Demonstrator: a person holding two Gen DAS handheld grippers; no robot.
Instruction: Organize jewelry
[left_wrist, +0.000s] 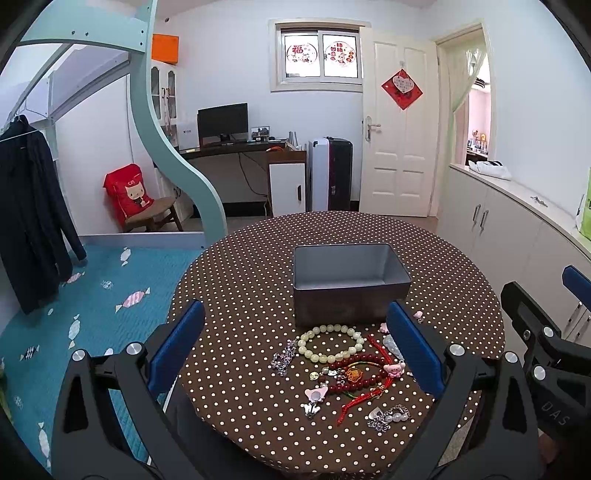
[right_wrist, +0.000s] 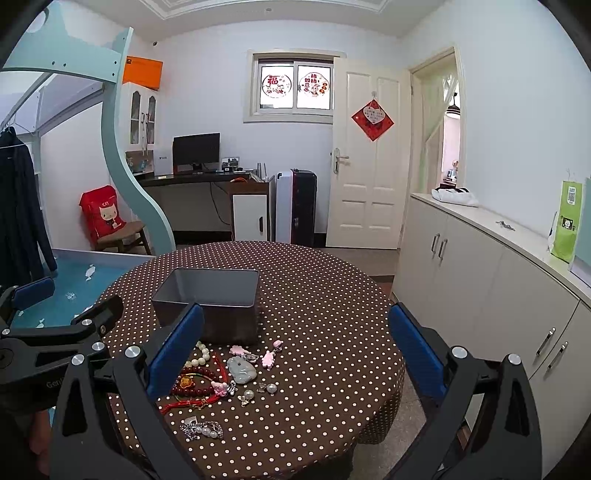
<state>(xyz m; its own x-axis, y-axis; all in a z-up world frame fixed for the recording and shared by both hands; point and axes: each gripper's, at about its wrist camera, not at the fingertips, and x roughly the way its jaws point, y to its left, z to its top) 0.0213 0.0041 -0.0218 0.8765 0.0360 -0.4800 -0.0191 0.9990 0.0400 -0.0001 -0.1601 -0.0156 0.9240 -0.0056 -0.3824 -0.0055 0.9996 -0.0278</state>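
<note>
On the polka-dot tablecloth (left_wrist: 243, 280), near edge — a scatter of jewelry, nothing boxed yet. Grey metal tin (left_wrist: 349, 282) empty at the far side of the pile, open top, just beyond the pale bead bracelet (left_wrist: 331, 342).

Left gripper (left_wrist: 295, 354) spread wide, holding nothing, hovering above the near rim of the table. Pale bead bracelet and dark red bead bracelet (left_wrist: 356, 373) framed between its blue pads, lower and farther out; red cord (left_wrist: 364, 400) tangled through the red beads. Right gripper (right_wrist: 295, 354) equally wide, equally empty, with the jade pendant (right_wrist: 242, 370) and pink charms (right_wrist: 269, 359) between its pads, the pearl chain (right_wrist: 202, 430) nearer and left.

Probably the very first pick. Best bet: one piece at a time, starting with the pale bracelet — isolated, closest to the tin, free of the cord. Straight down over one side of the ring, one pad inside the loop and one outside, then a firm close, a clean lift over the tin wall. Worth avoiding the red tangle for now — likely to drag neighbours along.
</note>
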